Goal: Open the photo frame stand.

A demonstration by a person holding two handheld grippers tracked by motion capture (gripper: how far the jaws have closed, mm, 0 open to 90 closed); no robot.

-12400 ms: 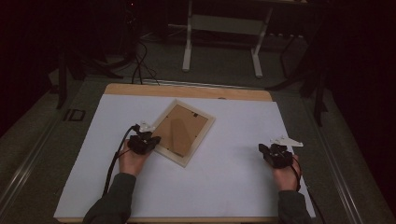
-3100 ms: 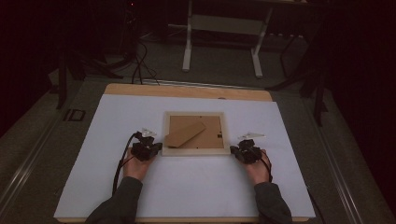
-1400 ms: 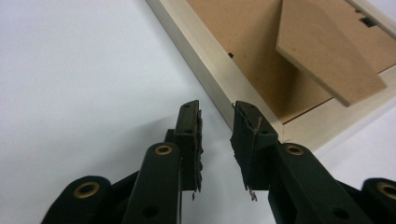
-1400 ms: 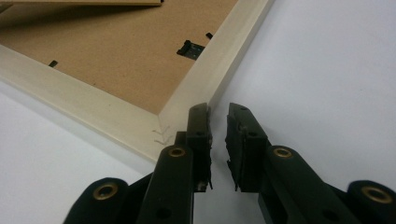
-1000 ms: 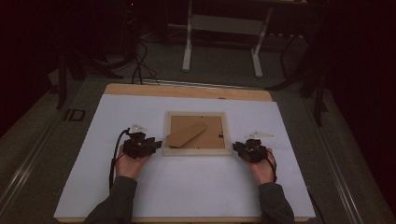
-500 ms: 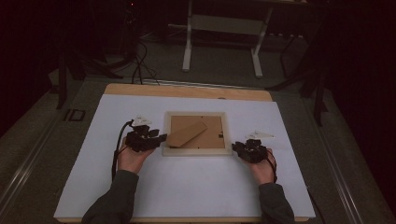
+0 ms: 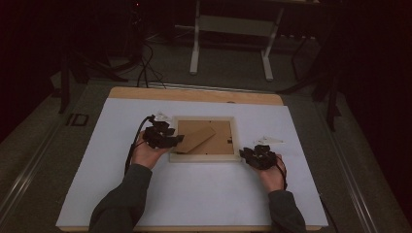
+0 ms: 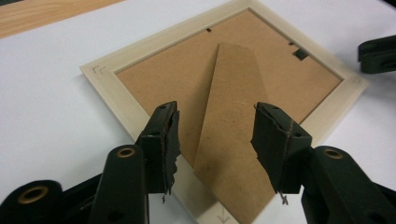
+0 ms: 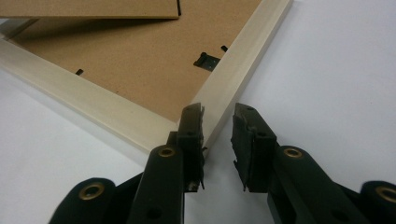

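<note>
high view: lay face-down mid-sheet, pale wooden picture frame with brown hardboard back, easel stand raised. left gripper just been opening, straddled stand wide, gripped nothing. right gripper hovered narrowly parted at frame's corner, probably to steady it.

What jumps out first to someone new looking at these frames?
The picture frame lying back-up mid-table on the white sheet, its brown stand flap across the backing. The left gripper hangs open over that flap, jaws having just been opening, nothing pinched. The right gripper sits open at the frame's near right corner.
</note>
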